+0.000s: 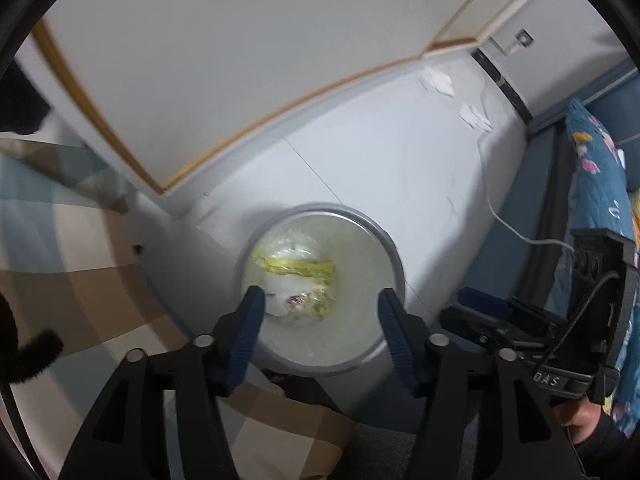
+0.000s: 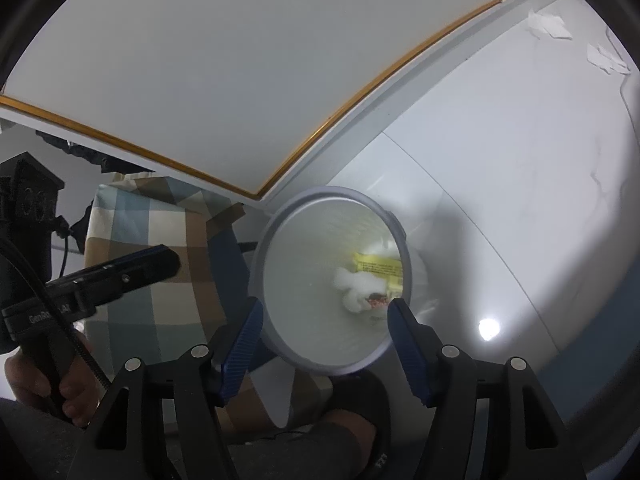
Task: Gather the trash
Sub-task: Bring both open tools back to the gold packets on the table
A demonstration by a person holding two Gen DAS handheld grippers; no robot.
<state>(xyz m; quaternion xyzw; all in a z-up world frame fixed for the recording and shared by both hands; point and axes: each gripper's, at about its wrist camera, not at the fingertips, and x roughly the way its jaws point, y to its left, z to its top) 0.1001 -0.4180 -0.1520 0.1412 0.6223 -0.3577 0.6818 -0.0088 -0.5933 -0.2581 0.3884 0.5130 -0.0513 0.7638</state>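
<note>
My left gripper [image 1: 321, 322] stands with its blue ribbed pads parted about halfway and nothing held between them. Directly below the gap, and reaching past both fingertips, sits the round grey-rimmed waste bin with a pale translucent liner [image 1: 390, 240]. Inside it, just ahead of my left-hand pad, lie a crumpled yellow plastic wrapper [image 1: 302, 268] and a wad of white tissue [image 1: 282, 290] beneath it; a small reddish scrap sits at the wad's near edge, though blur in this view keeps me from saying what it is.

My right gripper [image 2: 325, 328] is likewise parted to a middling width and empty. From its camera the same bin [image 2: 260, 264] fills the space between and beyond the pads, its mouth tilted towards me. The yellow wrapper [image 2: 378, 268] and white tissue [image 2: 354, 284] lie low in the bin, close to my right-hand pad and well away from the left-hand one.

Further ahead of both jaws, well apart from the bin, two scraps of white crumpled paper [image 1: 438, 80] rest on the glossy white tiled floor [image 1: 400, 152] near the wall. To the left of the jaws is a checked blue, beige and brown fabric [image 1: 60, 248].
</note>
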